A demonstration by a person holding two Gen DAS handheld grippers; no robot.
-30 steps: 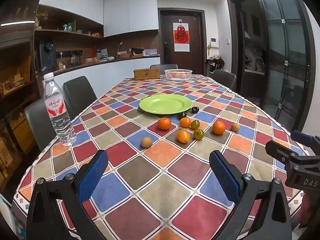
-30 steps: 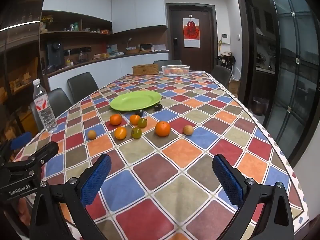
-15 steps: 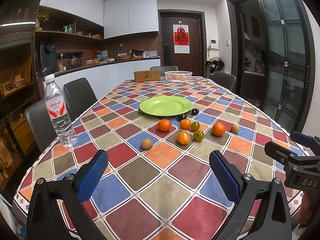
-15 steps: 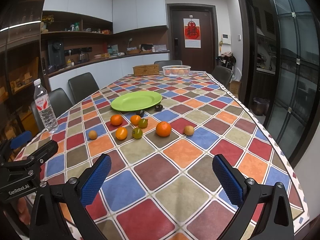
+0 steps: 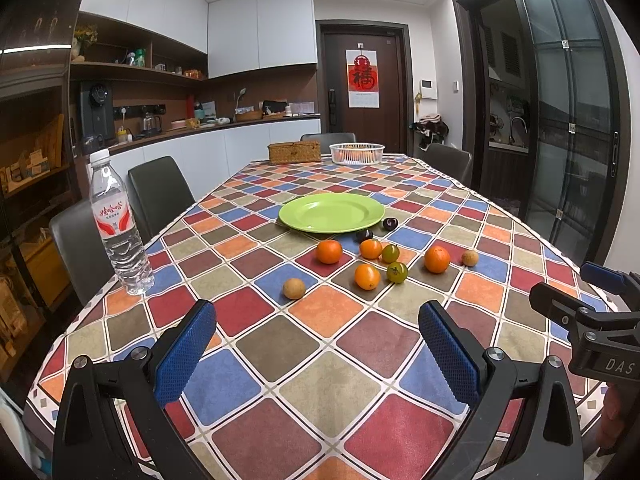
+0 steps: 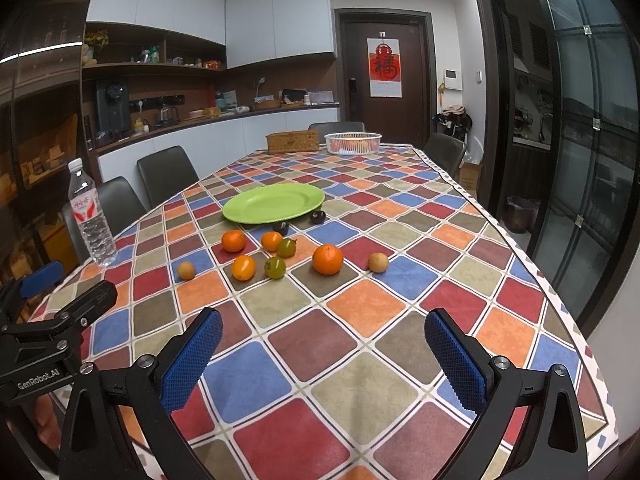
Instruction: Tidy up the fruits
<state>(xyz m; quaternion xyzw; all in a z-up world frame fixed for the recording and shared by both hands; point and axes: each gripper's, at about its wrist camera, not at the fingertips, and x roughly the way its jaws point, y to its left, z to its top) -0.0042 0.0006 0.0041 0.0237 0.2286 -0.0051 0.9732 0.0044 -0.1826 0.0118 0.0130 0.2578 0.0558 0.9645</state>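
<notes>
Dining room, long table with a checkered tablecloth (image 5: 328, 364), chairs (image 5: 158, 196) along the far-left edge, a water bottle (image 5: 116, 224) near the left edge. We hold both tools above the near edge: our left gripper (image 5: 316, 344) is spread wide and empty, our right gripper (image 6: 324, 344) is also wide and empty.

Risks, as we judge them: the fruits are round and loose, so a pad nudging one sideways could send it rolling, maybe toward the right edge. The cluster is tight; the orange (image 5: 371, 249) and the green tomato (image 5: 390, 253) sit just beside each other, so wide fingers closing on one may knock its neighbour. The tomatoes (image 5: 397, 272) and the dark plums (image 5: 364, 235) look soft and a hard squeeze could bruise them. Both tools reaching into the same cluster could collide. A left reach swinging wide could tip the bottle.

Where things are: the green plate (image 5: 331, 213) sits mid-table, bare, with two dark plums touching or just beside its near rim. The oranges, tomatoes and two small tan fruits (image 5: 294, 288) lie between the plate and our grippers, none on the plate. The tan fruit is nearest the left tool; the big orange (image 6: 327, 259) and the other tan fruit (image 6: 378, 262) sit ahead of the right one. All are well apart from the fingertips. A white basket (image 5: 357, 153) and a wicker box (image 5: 294, 152) stand at the far edge.
</notes>
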